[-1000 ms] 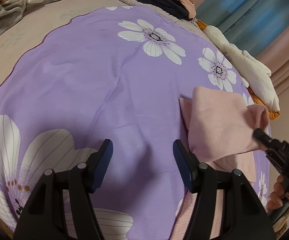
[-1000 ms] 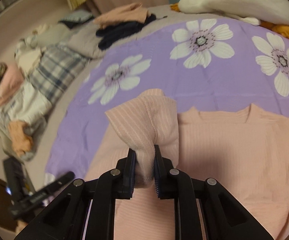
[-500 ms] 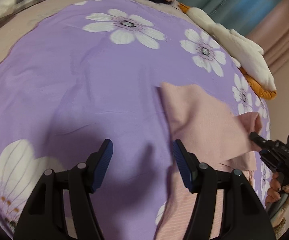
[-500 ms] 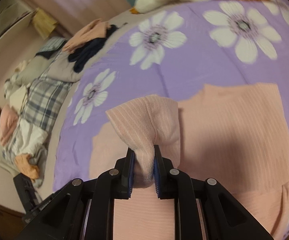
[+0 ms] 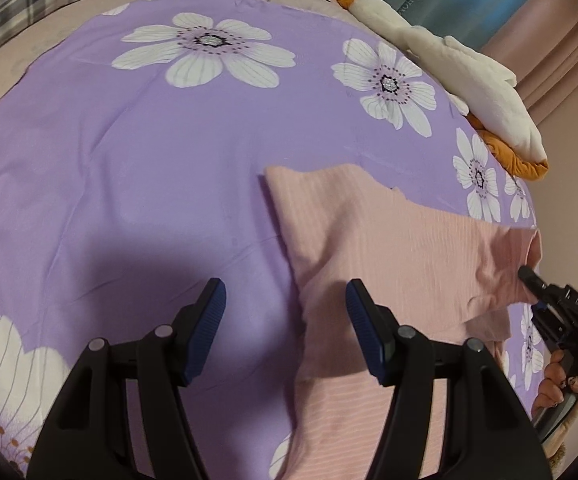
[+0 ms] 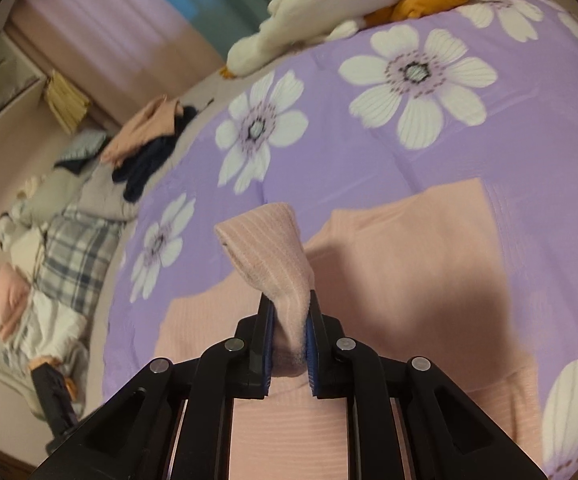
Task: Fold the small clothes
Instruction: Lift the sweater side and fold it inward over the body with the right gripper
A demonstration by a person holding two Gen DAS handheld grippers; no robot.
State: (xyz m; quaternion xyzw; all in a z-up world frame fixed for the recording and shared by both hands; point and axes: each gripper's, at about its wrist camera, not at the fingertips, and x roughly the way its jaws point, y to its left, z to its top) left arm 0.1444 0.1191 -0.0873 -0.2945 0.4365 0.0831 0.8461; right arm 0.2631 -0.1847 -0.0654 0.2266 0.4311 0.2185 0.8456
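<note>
A small pale-pink ribbed knit top lies on the purple bedspread printed with white flowers, its body flat and partly folded over itself. One sleeve end is lifted off the fabric, pinched into a bunched, upright fold, with the ribbed cuff curling open at its top.

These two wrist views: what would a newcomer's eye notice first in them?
First, the pink ribbed top lying on the purple flowered sheet, one part pinched and lifted by the right hand-held gripper. Then the left hand-held gripper, open and empty above the top's edge, and the white plush toy at the sheet's far edge.
</note>
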